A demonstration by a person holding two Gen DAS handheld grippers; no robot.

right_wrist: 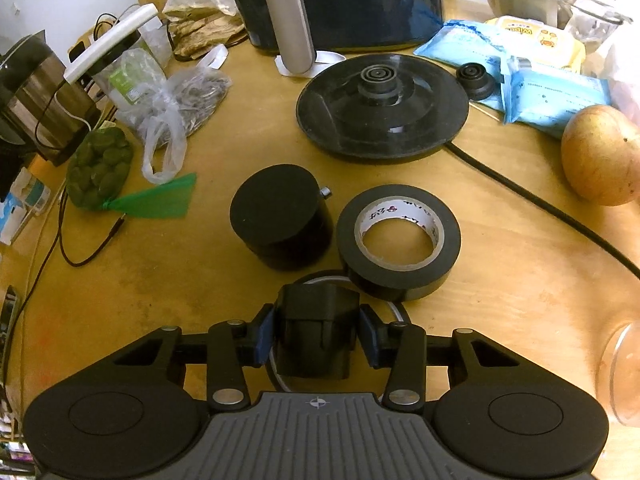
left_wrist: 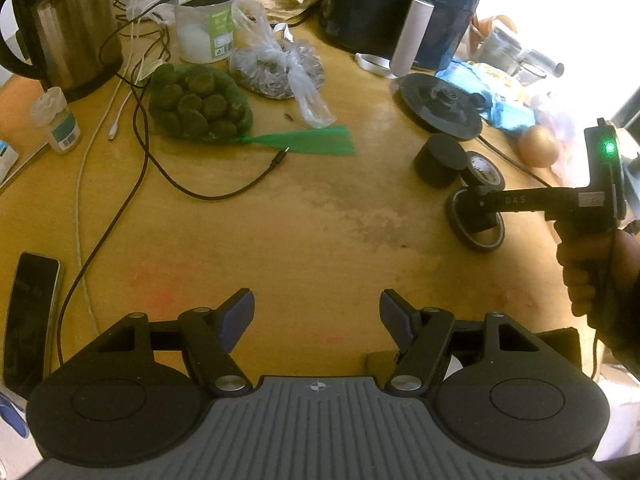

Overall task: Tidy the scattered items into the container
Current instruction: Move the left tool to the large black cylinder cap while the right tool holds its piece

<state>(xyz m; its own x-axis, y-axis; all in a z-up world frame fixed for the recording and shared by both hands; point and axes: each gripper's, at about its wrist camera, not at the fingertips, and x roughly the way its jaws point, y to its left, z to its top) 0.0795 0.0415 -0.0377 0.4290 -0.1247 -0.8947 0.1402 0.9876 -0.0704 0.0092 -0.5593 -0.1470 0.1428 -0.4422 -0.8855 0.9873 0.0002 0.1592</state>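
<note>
- Scattered items sit on the wooden table [right_wrist: 500, 300]: a kettle base [right_wrist: 382, 108], a black tape roll [right_wrist: 398, 240], a black cylinder [right_wrist: 280, 222] and a small black block [right_wrist: 316, 332]; no container is plainly identifiable in either view.
- Right gripper [right_wrist: 316, 338] straddles the block, which stands inside a thin ring [left_wrist: 474, 224]; its pads are at or nearly on the block's sides, so a firm pinch cannot be confirmed.
- Left gripper [left_wrist: 316, 316] hangs over bare table, jaws spread, holding nothing.
- Risk: lifting on a loose grip could let the block slip, or it could snag the ring and drag it into the tape roll just beside it.
</note>
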